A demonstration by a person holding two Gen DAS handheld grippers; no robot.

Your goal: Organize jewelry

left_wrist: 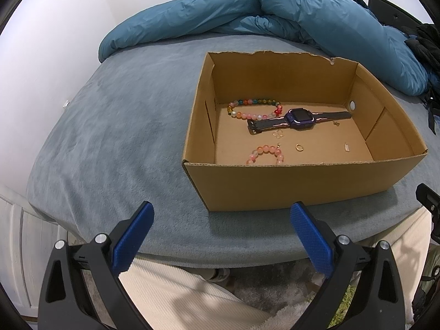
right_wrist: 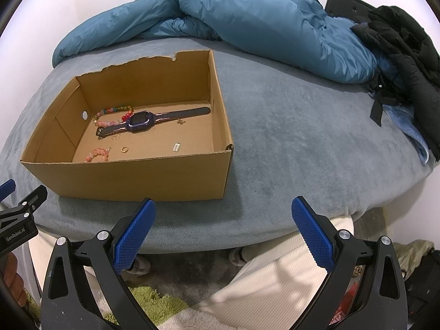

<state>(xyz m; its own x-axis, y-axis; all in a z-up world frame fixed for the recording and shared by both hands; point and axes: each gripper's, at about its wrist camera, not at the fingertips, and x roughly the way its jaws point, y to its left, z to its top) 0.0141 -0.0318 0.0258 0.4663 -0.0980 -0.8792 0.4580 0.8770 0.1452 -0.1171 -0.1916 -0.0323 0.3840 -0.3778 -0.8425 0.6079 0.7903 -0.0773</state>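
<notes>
Watch in box on bed

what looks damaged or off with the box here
The cardboard box has a ragged, torn top edge along its far wall, as if a flap was ripped off. Inside, the jewelry looks scattered loose but undamaged.

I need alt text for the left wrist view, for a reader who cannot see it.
An open cardboard box on a grey-blue bed holds a purple smartwatch, two beaded bracelets and small gold pieces. The open left gripper hovers before it, empty.
</notes>
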